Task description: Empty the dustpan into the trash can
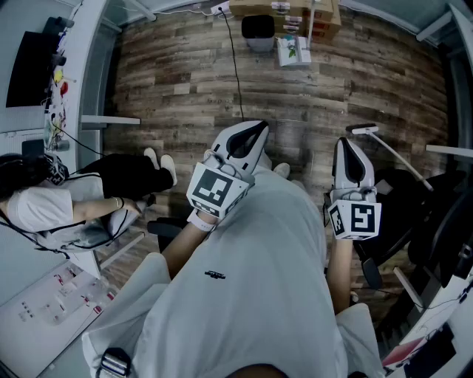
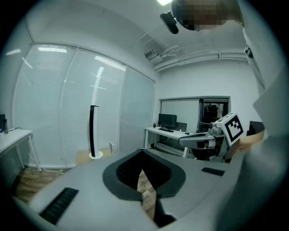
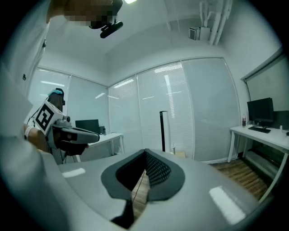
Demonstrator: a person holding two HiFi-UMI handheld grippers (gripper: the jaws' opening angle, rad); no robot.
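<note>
floor: wood planks (image 1: pixel 170 81) in mixed brown and grey, running to the far wall; a black cable (image 1: pixel 235 66) trails down the middle.
trash can: dark-topped bin (image 1: pixel 259 31) at the far end of the floor, just beside cardboard boxes (image 1: pixel 295 11); well apart from both grippers.
handle: white grip (image 1: pixel 366 130) on a long pole, just right of the right gripper; lower end hidden behind a dark chair (image 1: pixel 414 214). Cannot tell what it belongs to.
left gripper (image 1: pixel 253 131): held out before the chest, tipped a little down; tips meet (image 2: pixel 142 153), nothing between them, only floor showing through the gap behind.
right gripper (image 1: pixel 346 148): alongside, near level; jaws fully together (image 3: pixel 145 153), holding nothing.
room edges, head view: seated person (image 1: pixel 74 199) at left; table (image 1: pixel 44 310) with papers at lower left.
gripper views only: wall of glass panels with blinds (image 2: pixel 58 103) (image 3: pixel 198 108); black post (image 2: pixel 93 131) (image 3: pixel 163 131) on a round white base by the glass; tables with a monitor (image 2: pixel 167 120) (image 3: pixel 260 110); white ceiling with pipes.
cross-sight: the left gripper view catches the right gripper (image 2: pixel 203 140) at its right edge; the right gripper view catches the left gripper (image 3: pixel 67 133) at its left edge.
head view only: trash can, boxes, cable, handle and seated person.
</note>
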